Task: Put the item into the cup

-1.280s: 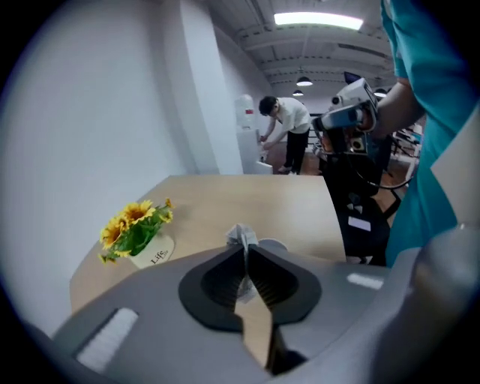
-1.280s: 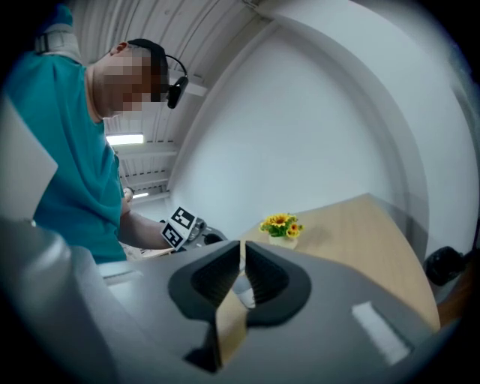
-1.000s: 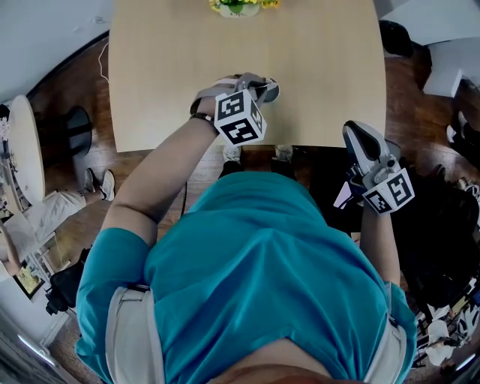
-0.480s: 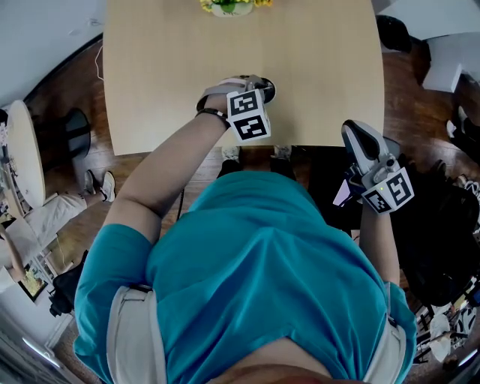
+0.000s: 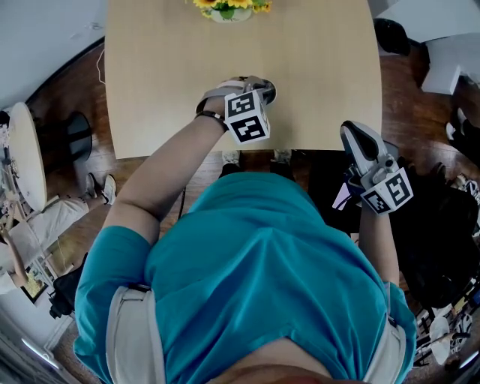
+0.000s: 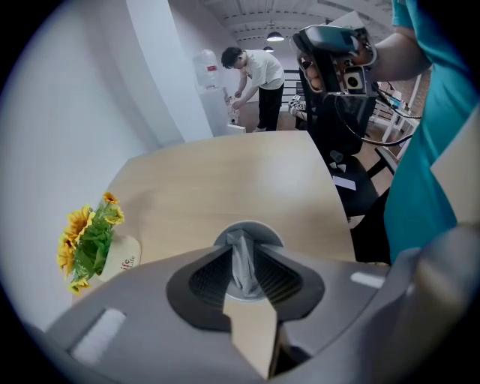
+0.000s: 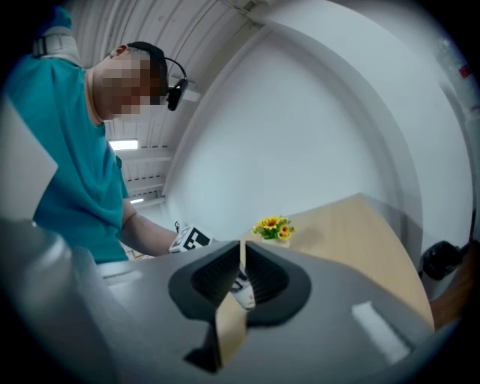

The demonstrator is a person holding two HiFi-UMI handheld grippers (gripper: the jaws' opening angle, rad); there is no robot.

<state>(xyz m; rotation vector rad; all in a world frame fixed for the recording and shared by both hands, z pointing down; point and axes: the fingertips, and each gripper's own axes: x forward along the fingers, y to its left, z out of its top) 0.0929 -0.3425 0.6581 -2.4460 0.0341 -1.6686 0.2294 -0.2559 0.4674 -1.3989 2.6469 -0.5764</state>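
— Looking down from the head camera, what could you make out?

— Mostly shape and place. The left gripper [image 5: 256, 85] was out over the pale wooden bench [image 5: 165, 67], near its front edge, its marker cube [image 5: 247, 116] covering the jaws. A small round cup [image 5: 268, 91] stood on the bench right at its tip. The right gripper [image 5: 354, 132] was held off the bench, to the side, well apart from the cup. Sunflowers [image 5: 229, 4] sat at the far edge.

— And the item?

— That view hid it. Only the left gripper view showed it: a crumpled grey scrap [image 6: 241, 262], pinched between the jaws and hanging in line with the cup's grey rim just beyond. Whether its lower end was already inside the cup, I could not tell.

— Anything else only that camera caught?

— The sunflowers' cream pot [image 6: 124, 259] with some print on it, a black chair [image 6: 330, 142] beside the bench, and a person [image 6: 259, 75] standing far back in the room.

— The right jaws?

— The right gripper view showed them pressed together with nothing between, only a thin slit. Past them lay the left arm with its marker cube, and the sunflowers on the bench.
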